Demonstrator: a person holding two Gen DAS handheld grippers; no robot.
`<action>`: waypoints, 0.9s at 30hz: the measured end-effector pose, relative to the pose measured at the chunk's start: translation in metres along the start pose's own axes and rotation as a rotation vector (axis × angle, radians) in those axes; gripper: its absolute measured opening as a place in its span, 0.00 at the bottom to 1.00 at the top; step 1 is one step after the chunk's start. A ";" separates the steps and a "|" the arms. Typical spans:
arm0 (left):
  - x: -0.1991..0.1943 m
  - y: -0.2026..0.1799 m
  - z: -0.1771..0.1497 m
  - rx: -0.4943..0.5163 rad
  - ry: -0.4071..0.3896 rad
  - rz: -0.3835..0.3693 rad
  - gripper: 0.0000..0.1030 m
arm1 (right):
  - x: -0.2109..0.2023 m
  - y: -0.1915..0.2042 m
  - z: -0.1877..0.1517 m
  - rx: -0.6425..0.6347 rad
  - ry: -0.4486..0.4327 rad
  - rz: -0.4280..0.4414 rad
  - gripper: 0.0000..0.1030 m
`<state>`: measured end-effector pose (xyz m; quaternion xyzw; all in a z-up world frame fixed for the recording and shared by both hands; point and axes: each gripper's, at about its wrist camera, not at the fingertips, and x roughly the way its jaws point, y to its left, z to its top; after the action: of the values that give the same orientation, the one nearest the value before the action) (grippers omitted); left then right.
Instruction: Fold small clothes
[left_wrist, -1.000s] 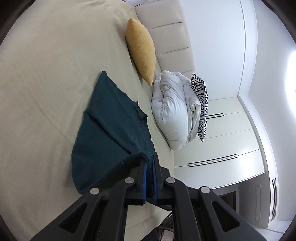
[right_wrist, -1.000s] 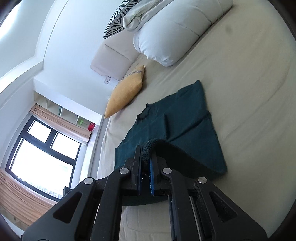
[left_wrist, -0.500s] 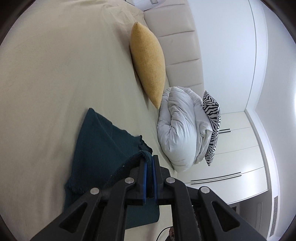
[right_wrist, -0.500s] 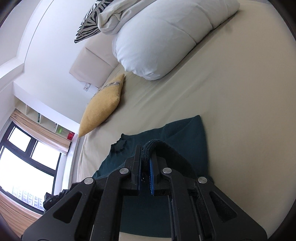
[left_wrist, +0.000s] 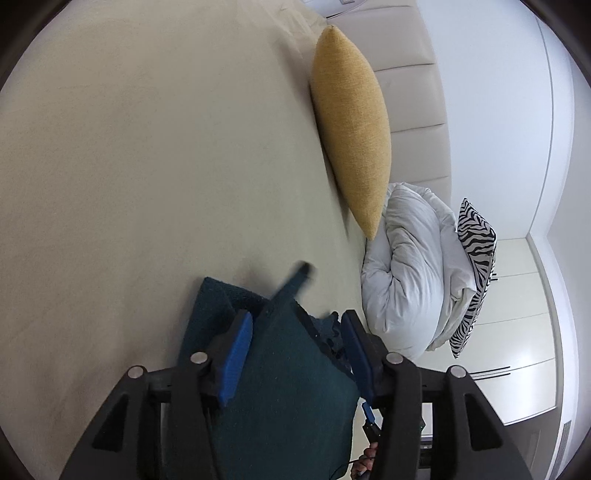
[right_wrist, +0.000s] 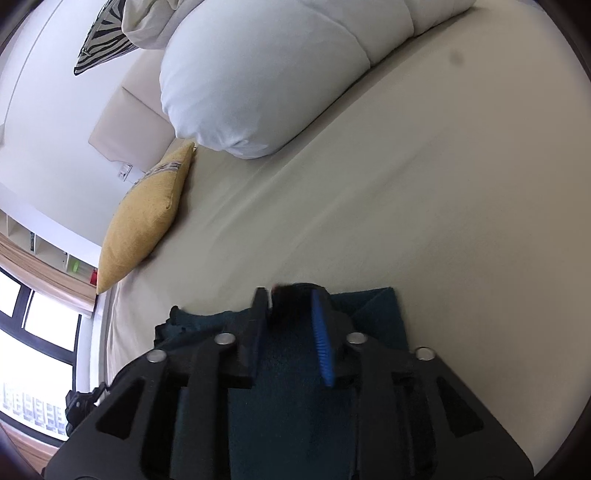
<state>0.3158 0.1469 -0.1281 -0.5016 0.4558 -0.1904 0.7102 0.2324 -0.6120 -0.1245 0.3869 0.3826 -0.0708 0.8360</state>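
Left gripper (left_wrist: 297, 332): jaws opening, blue pads spread, dark teal garment (left_wrist: 284, 387) lying loose between them, no pad pressing on it.
Right gripper (right_wrist: 291, 325): jaws opening too, spread apart over the same teal cloth (right_wrist: 380, 314); a blurred fold sits at the tips.
Garment: folded over on the near part of the beige bed sheet (left_wrist: 147, 166), under both grippers.
Yellow cushion (left_wrist: 351, 125): far side, leaning on the padded headboard (left_wrist: 410, 88).
White duvet (left_wrist: 406, 273): bundled just beside the cushion.
Zebra-print pillow (left_wrist: 474, 266): tucked against the duvet's far side.
Window (right_wrist: 33, 332): in the right wrist view, left edge.
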 end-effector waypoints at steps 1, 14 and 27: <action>-0.005 0.000 -0.003 0.011 0.001 0.000 0.51 | -0.001 -0.001 -0.001 -0.001 -0.014 -0.004 0.55; -0.058 -0.010 -0.105 0.360 -0.017 0.177 0.51 | -0.044 0.013 -0.086 -0.261 0.057 -0.032 0.56; -0.057 0.003 -0.144 0.530 -0.032 0.341 0.35 | -0.074 -0.007 -0.139 -0.351 0.071 -0.115 0.55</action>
<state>0.1649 0.1117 -0.1161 -0.2184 0.4566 -0.1729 0.8449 0.0964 -0.5324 -0.1345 0.2148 0.4396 -0.0368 0.8714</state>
